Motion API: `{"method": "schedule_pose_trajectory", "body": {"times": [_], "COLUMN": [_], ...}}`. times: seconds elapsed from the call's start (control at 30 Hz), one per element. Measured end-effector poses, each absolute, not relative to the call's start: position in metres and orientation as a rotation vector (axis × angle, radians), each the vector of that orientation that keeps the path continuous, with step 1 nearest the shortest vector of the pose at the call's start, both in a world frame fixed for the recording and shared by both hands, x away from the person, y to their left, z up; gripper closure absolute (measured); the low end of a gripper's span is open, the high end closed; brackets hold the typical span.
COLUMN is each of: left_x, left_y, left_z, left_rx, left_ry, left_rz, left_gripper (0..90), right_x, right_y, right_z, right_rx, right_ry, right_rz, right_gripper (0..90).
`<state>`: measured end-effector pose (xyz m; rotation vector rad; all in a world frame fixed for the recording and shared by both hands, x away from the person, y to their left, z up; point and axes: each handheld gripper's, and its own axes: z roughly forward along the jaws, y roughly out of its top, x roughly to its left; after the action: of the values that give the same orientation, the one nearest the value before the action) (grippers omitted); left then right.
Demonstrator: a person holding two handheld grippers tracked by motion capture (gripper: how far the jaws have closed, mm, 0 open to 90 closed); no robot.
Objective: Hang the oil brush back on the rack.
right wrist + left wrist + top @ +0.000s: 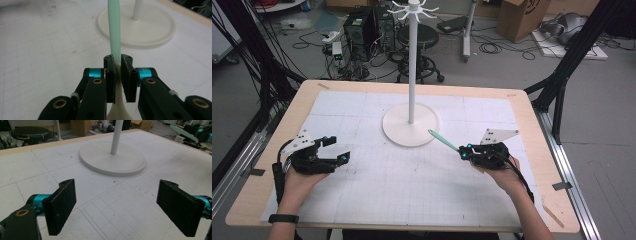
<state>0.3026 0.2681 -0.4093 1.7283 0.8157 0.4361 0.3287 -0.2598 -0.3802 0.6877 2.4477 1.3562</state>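
My right gripper [464, 151] hovers right of centre over the mat, shut on a slim utensil [443, 140] with a mint-green handle. The handle points up-left toward the round base [411, 132] of a white hook stand [413, 60]. In the right gripper view the jaws [117, 62] pinch the utensil [114, 32] where green meets a cream end below. My left gripper [337, 149] rests at the mat's left side, open, with nothing between its pads [62, 207]. The left gripper view has the stand base [112, 162] ahead and the green utensil [185, 132] at far right.
A white gridded mat [412, 190] covers the wooden table [532, 125]. Black frame legs [567, 75] stand at both table sides. Beyond the far edge are a stool [419, 37], computer towers [362, 27], cables and a cardboard box [522, 17].
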Motion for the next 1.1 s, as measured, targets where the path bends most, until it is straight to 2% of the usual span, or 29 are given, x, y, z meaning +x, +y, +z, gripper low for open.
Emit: {"method": "schedule_pose_trajectory", "body": {"times": [0.6, 1.1], "left_x": [0.303, 0.304], "left_y": [0.269, 0.268], "left_z": [-0.409, -0.41], "left_rx": [1.726, 1.726], "left_ry": [0.815, 0.808], "left_rz": [0.423, 0.406], "left_gripper": [16.6, 16.5], "right_x": [0.341, 0.357], "right_y": [-0.268, -0.254], "right_z": [-0.269, -0.21], "right_rx": [0.673, 0.647], "right_ry": [2.194, 2.094], "right_rz": [1.507, 1.564], "right_gripper": [83.2, 83.2]}}
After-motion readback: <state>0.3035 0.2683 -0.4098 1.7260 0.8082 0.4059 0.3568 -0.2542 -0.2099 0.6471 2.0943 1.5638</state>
